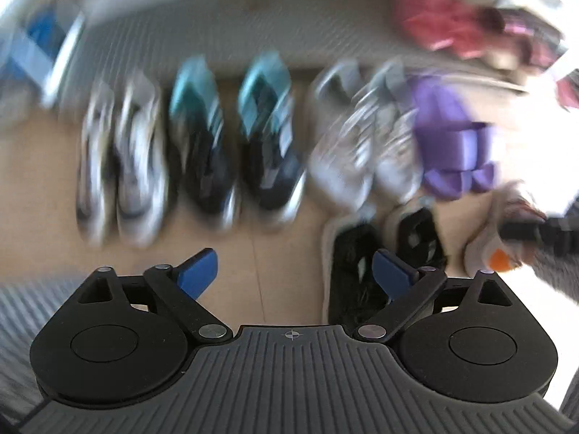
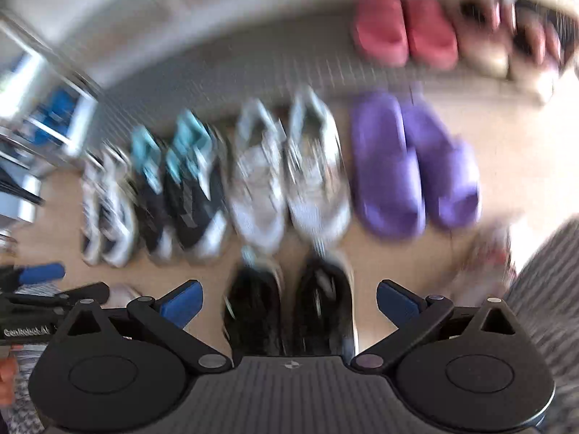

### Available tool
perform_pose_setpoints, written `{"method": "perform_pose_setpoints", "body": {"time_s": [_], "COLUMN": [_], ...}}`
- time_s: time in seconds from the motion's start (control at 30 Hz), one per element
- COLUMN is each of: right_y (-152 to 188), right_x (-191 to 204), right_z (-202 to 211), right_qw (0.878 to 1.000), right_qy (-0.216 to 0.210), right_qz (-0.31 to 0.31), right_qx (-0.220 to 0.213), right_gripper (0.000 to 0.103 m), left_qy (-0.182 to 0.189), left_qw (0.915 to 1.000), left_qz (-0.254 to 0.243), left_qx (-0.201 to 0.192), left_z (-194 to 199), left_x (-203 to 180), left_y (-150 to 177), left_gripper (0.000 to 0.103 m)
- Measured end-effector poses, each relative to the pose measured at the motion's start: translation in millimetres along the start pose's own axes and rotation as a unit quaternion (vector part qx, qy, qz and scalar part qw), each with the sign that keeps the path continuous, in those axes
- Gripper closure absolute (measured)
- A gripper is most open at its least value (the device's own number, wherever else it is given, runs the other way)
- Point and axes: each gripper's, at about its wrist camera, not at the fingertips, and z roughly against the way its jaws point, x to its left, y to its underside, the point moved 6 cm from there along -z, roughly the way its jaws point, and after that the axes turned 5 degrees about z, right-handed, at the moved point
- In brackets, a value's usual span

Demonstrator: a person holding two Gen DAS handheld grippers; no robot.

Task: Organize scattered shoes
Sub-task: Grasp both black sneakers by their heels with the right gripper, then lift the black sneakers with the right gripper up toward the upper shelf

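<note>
With both the left gripper (image 1: 295, 271) and right gripper (image 2: 289, 302) spread wide and empty amid heavy blur, a hasty swing risks knocking the black pair (image 2: 289, 307) or the neat row of shoes (image 2: 253, 181) askew.

My view is motion-blurred. Light wooden floor (image 2: 506, 137) below me. A grey ribbed panel (image 2: 224, 72) runs along the floor's far edge, with a white ledge (image 2: 144, 18) directly above the panel. At the panel's left end stands a white frame holding something blue (image 2: 59, 112), detail unreadable. Striped grey fabric (image 2: 542, 289) lies at the near right, well apart from the panel.
</note>
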Motion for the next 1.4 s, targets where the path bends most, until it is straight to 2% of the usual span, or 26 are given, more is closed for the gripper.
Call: {"method": "perform_pose_setpoints", "body": {"time_s": [0.03,0.07,0.1,0.13,0.2,0.27,0.37,0.47,0.5,0.77,0.87,0.9,1.0,1.03,1.07,1.2,1.23,1.27,1.33,1.4], "right_y": [2.3,4.1,4.3,3.6,1.6,-1.2,0.3,5.6,6.1,-1.0,-6.7,-8.5,-5.4,-2.7,-2.1,-4.9,-5.2,-5.7,-9.6,-18.8], "right_x": [8.9,14.8,16.9,17.2,18.0,19.5,21.6,20.7,20.8,18.2,18.1,18.0,13.8,12.0,11.7,14.6,14.7,14.4,16.0,16.7], "right_z": [-11.8,-21.1,-30.7,-40.5,-59.8,-74.6,-101.2,-124.2,-128.7,-153.8,-160.0,-163.7,-180.5,-186.2,-188.6,-191.6,-189.2,-185.5,-172.9,-151.4], "right_qw": [1.0,0.999,0.999,0.999,0.998,0.998,0.996,0.993,0.992,0.992,0.994,0.994,0.991,0.991,0.992,0.993,0.992,0.992,0.989,0.99], "right_qy": [-0.016,-0.024,-0.022,-0.015,-0.009,-0.017,-0.013,0.011,0.016,0.003,-0.001,-0.005,-0.006,-0.002,-0.001,-0.003,-0.002,-0.002,-0.021,-0.043], "right_qz": [0.01,0.018,0.016,0.011,-0.001,-0.014,-0.013,0.001,0.005,-0.01,-0.017,-0.022,-0.042,-0.042,-0.039,-0.036,-0.038,-0.043,-0.05,-0.038], "right_qx": [0.019,0.033,0.041,0.046,0.056,0.064,0.09,0.119,0.121,0.122,0.111,0.11,0.125,0.127,0.123,0.116,0.117,0.12,0.137,0.13], "right_gripper": [0.001,0.001,0.005,0.015,0.023,0.023,0.025,0.038,0.043,0.046,0.053,0.06,0.064,0.073,0.074,0.072,0.059,0.058,0.042,0.039], "left_qy": [-0.001,0.001,0.002,0.003,-0.034,-0.058,-0.041,-0.04,-0.039,-0.037,-0.037,-0.038,-0.041,-0.04,-0.038,-0.034,-0.032,-0.031,-0.027,-0.02], "left_qw": [0.9999,1.0,0.9997,0.9992,0.9967,0.9943,0.9962,0.9967,0.9968,0.9979,0.998,0.9979,0.9974,0.9975,0.9977,0.998,0.9981,0.9982,0.9984,0.9988], "left_qz": [0.006,-0.008,-0.023,-0.037,-0.061,-0.076,-0.071,-0.066,-0.065,-0.052,-0.051,-0.053,-0.058,-0.058,-0.057,-0.053,-0.052,-0.051,-0.049,-0.045], "left_qx": [0.008,0.001,-0.006,-0.013,-0.041,-0.048,-0.03,-0.026,-0.024,-0.013,-0.008,-0.006,0.0,0.001,0.002,0.006,0.007,0.008,0.005,-0.002], "left_z": [-5.1,-3.4,-1.5,0.3,-1.4,-2.6,-8.2,-10.0,-10.6,-15.5,-18.7,-20.7,-26.6,-27.1,-27.3,-27.2,-27.2,-27.1,-25.1,-21.0], "left_x": [1.4,-2.0,-5.4,-8.8,-3.4,-3.6,-2.2,-0.7,-0.2,3.6,2.8,1.0,-4.3,-4.6,-5.1,-5.9,-6.1,-6.3,-7.8,-10.4], "left_y": [-3.1,-4.8,-6.5,-8.2,-14.2,-17.1,-16.3,-17.8,-18.3,-22.5,-23.4,-23.3,-22.9,-23.4,-23.9,-27.3,-28.1,-29.0,-31.3,-34.1], "left_gripper": [0.012,0.011,0.01,0.01,0.009,0.009,0.009,0.009,0.009,0.009,0.009,0.009,0.009,0.009,0.009,0.009,0.009,0.009,0.009,0.009]}}
